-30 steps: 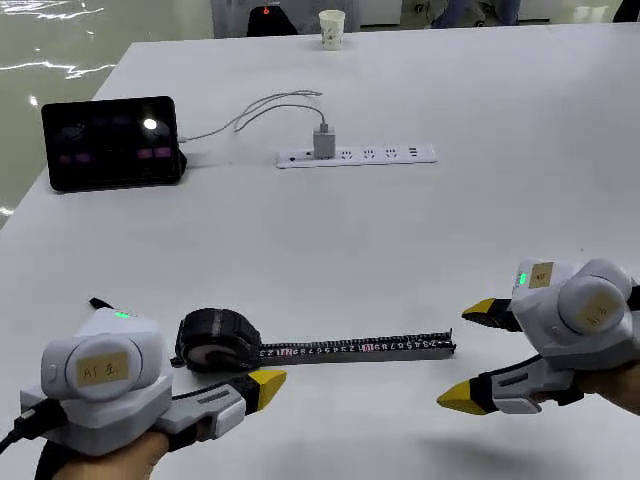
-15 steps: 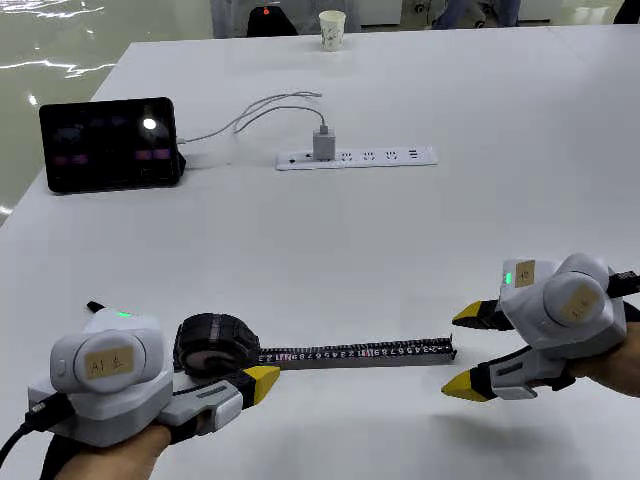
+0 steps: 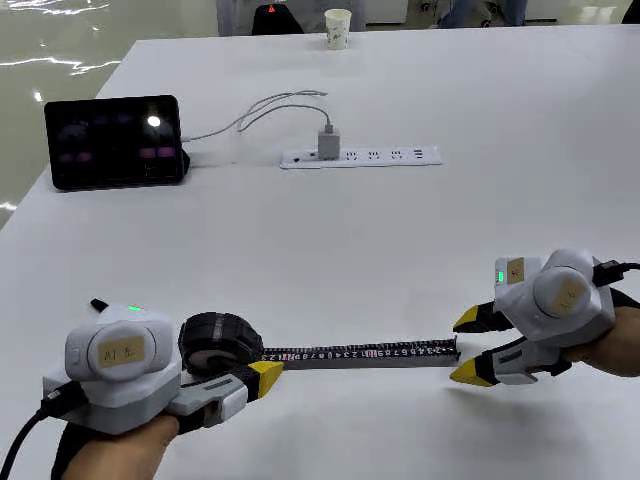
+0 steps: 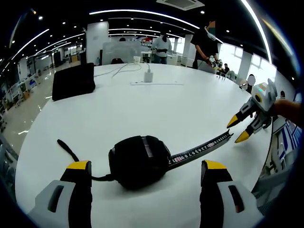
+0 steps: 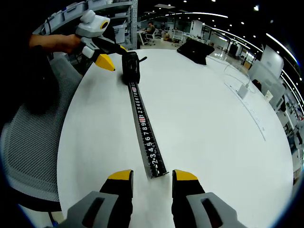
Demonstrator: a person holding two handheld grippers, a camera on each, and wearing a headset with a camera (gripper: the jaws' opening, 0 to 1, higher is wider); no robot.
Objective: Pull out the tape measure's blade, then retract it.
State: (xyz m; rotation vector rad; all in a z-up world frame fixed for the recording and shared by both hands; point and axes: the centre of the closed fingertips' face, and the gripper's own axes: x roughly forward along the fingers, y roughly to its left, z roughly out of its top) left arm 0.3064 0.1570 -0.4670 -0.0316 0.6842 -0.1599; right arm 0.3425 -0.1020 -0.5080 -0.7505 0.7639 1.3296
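The right gripper [image 3: 463,347] is now nearer the blade [image 3: 360,353], whose tip lies just ahead of its parted fingers, lengthwise; the left gripper's [image 4: 146,165] fingers, also apart, flank the case [image 3: 220,335].

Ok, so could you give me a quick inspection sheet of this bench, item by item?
Surface: white table, plain.
Job's things: black tape measure, its blade pulled out along the table.
Clutter: dark tablet, power strip with a charger plugged in, paper cup at the far edge.
Grippers: left gripper, jaws open either side of the tape measure; right gripper, jaws open around the blade's end, not pinching it.
Cables: white cable from the charger toward the tablet; black cable trailing from the left gripper.
Surroundings: glossy floor, people standing beyond the table, mesh chair.
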